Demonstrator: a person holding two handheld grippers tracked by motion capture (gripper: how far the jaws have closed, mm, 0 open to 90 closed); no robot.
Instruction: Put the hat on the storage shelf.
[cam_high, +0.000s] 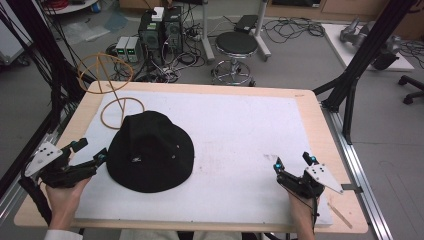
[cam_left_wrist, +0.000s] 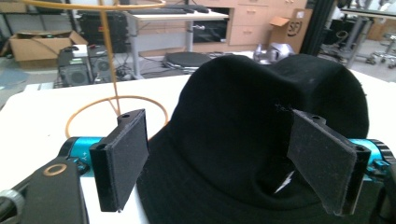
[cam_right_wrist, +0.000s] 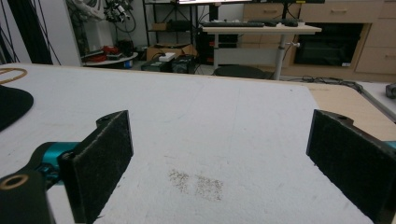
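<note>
Black bucket hat (cam_high: 150, 151), crown up, flat on table.

A hat (cam_high: 150, 151) lay left of centre on the worktop (cam_high: 240, 130). A wire stand (cam_high: 112, 90) stood just behind it. The left gripper (cam_high: 90, 152) sat at the hat's left edge; the right gripper (cam_high: 295, 162) rested well apart, near the right front.

You have one black hat (cam_high: 150, 151) on the worktop (cam_high: 310, 107), and one wire stand (cam_high: 111, 90) behind it, made of two rings joined by a rod. One white mat (cam_high: 240, 135) covers the worktop. You hold two grippers: the left gripper (cam_high: 90, 151) and the right gripper (cam_high: 295, 162).
</note>
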